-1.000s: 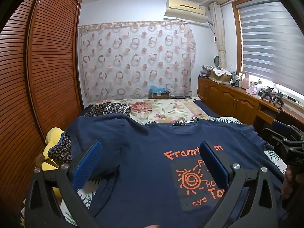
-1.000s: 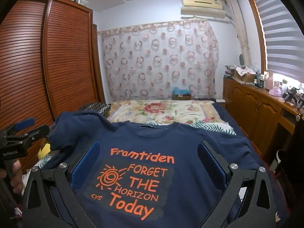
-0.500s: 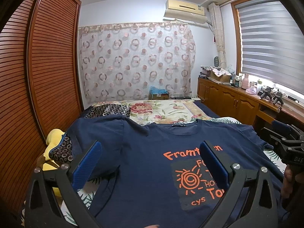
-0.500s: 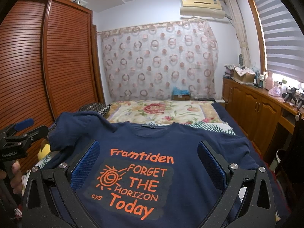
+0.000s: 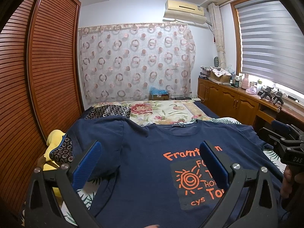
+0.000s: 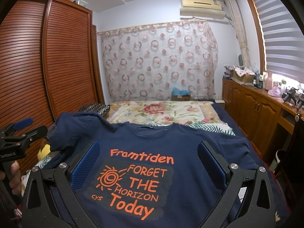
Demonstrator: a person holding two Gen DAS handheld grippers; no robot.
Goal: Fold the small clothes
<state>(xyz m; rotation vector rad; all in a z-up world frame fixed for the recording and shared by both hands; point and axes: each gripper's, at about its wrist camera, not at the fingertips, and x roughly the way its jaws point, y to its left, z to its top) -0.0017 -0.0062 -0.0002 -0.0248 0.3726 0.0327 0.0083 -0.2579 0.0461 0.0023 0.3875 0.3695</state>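
Left gripper (image 5: 150, 163) spread wide, blue pads apart, grasping nothing; it hovers over the left half of the navy T-shirt (image 5: 144, 171). Right gripper (image 6: 148, 164) likewise released, empty, hovering over the shirt's chest print. Each gripper shows at the edge of the other's view; the left one's body reads "GenRobot.AI", the right one's "DAS" then cut off.

T-shirt lies face up on the bed (image 6: 161, 112), directly beneath and ahead of both grippers, collar at the far end. Orange print, right wrist view: "Framtiden / FORGET THE HORIZON / Today", small "cys", spiral sun.

Left sleeve is bunched over a patterned pillow (image 5: 63, 150) left of the left gripper; yellow soft item (image 5: 54, 138) beside it. Right sleeve reaches toward the bed's right edge.

Beyond the collar: open floral bedspread (image 5: 167, 110). Wooden louvred wardrobe (image 6: 57, 60) close on the left; wooden cabinet (image 6: 252, 102) on the right across a narrow gap. Far wall: circle-print curtain (image 6: 161, 57), air conditioner (image 6: 201, 5) above.
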